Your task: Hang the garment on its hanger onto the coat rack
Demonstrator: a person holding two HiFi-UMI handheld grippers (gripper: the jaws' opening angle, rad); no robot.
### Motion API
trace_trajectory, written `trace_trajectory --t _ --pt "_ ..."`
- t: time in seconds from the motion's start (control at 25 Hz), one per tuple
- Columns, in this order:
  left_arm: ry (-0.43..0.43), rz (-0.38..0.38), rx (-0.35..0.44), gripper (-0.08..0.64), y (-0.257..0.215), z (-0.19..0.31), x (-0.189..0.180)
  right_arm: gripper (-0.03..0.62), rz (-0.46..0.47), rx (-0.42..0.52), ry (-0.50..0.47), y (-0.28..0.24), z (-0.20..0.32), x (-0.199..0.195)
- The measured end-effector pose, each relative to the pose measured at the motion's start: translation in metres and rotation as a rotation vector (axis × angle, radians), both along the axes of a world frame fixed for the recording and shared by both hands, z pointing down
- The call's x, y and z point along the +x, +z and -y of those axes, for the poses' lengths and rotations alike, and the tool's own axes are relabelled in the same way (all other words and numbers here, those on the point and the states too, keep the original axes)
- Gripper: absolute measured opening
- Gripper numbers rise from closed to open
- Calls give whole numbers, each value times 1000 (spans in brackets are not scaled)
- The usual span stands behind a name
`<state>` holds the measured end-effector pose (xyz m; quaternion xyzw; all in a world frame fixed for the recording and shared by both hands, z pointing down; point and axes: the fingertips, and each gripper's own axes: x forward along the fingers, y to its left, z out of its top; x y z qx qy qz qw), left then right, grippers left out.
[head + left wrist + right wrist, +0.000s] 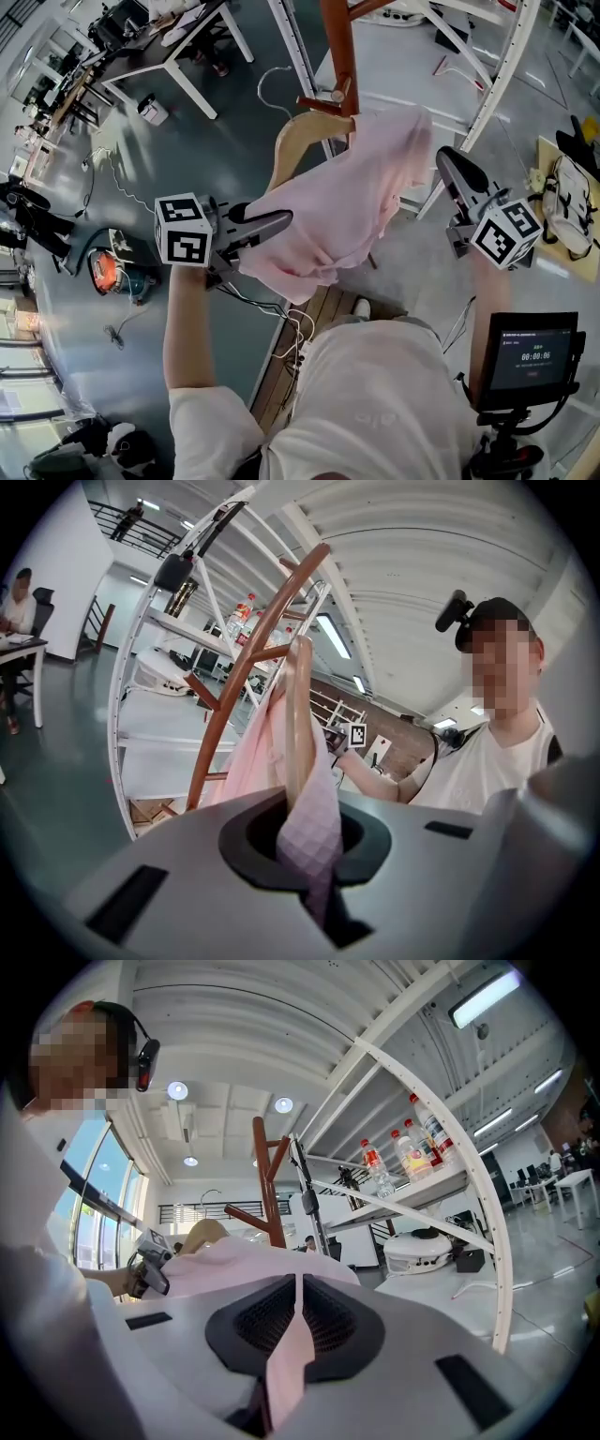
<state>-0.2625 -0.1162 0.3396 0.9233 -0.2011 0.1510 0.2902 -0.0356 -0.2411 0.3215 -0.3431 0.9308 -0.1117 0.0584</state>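
Note:
A pale pink garment point(347, 197) hangs over a wooden hanger point(295, 141) whose wire hook point(272, 80) points away from me, just left of the brown coat rack point(339, 47). My left gripper point(272, 225) is shut on the garment's left side; in the left gripper view the cloth and the hanger's wooden arm point(298, 724) rise out of the closed left gripper point(305, 846). The right gripper point(450, 169) is shut on the garment's right edge, with a strip of pink cloth point(292, 1354) pinched in the right gripper point(298, 1321). The hanger point(202, 1235) sits beside the rack's pegs point(269, 1185).
A white curved shelf frame point(506, 75) holding bottles point(403, 1152) stands right of the rack. A small timer screen point(534, 356) is mounted at lower right. A white table point(178, 47), an orange tool point(108, 267) and cables lie on the floor to the left.

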Motion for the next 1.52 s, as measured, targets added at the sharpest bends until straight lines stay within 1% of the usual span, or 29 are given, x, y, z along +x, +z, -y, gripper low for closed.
trace_trajectory --t 0.2,0.44,0.68,0.84,1.0,1.2,1.4,1.52 --pt "48 3 -17 6 13 17 -5 31 3 7 33 0 3 -2" --pt "137 13 -28 6 31 35 8 31 -4 -5 79 17 12 13" --pt "210 23 -31 6 35 37 22 31 -4 -23 117 21 13 25" --pt "252 18 -46 6 41 39 29 31 -7 -21 124 22 13 26" --pt "303 37 -51 6 48 34 36 31 -11 -21 130 21 10 29" --pt "321 31 -47 6 51 29 39 31 -13 -23 138 23 5 33" --pt "311 5 -53 6 48 38 28 31 -17 -39 147 27 11 33" --pt "321 5 -56 6 49 38 28 31 -18 -36 142 28 12 32"
